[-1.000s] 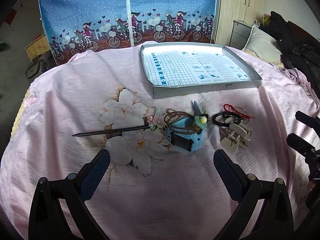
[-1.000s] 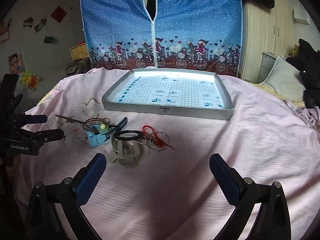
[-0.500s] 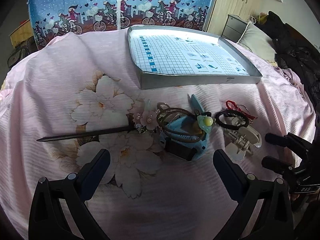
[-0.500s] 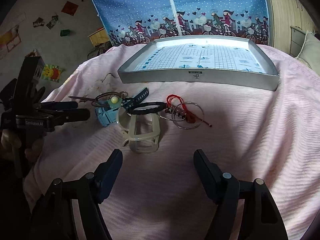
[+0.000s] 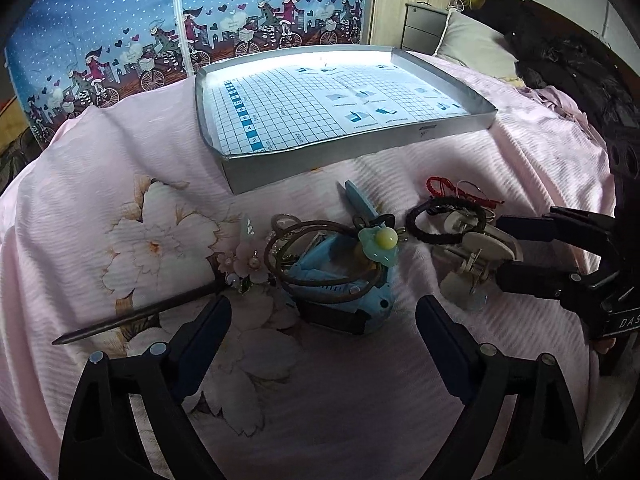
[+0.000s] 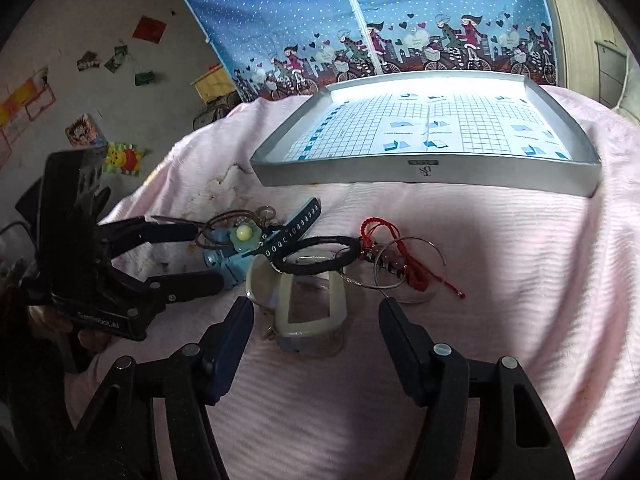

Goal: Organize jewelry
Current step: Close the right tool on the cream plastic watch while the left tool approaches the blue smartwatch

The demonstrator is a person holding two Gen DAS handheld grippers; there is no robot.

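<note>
A heap of jewelry lies on the pink bedspread in front of a silver tray [image 5: 360, 148] [image 6: 424, 170] lined with grid paper. In the heap are a blue watch [image 5: 344, 284] [image 6: 224, 266] with a brown hair tie and a green flower bead [image 5: 378, 242] [image 6: 244, 234], a dark hairpin [image 5: 136, 316] with pink flowers, a whitish hair claw [image 5: 472, 264] [image 6: 308, 304], a black hair tie [image 6: 320, 256], a red cord [image 6: 384, 240] and wire hoops [image 6: 412, 272]. My left gripper [image 5: 322, 316] is open just short of the watch. My right gripper [image 6: 316, 320] is open with its fingers either side of the hair claw.
A blue fabric wardrobe [image 5: 180, 32] printed with cyclists stands behind the bed. A pillow [image 5: 476, 44], dark clothes [image 5: 568, 64] and a wooden cabinet [image 5: 424, 20] are at the far right. A hand [image 6: 92, 340] grips the left tool.
Both grippers have moved forward and down to the heap. The right one's fingers have narrowed and now flank the hair claw; the left one has closed in on the watch.
</note>
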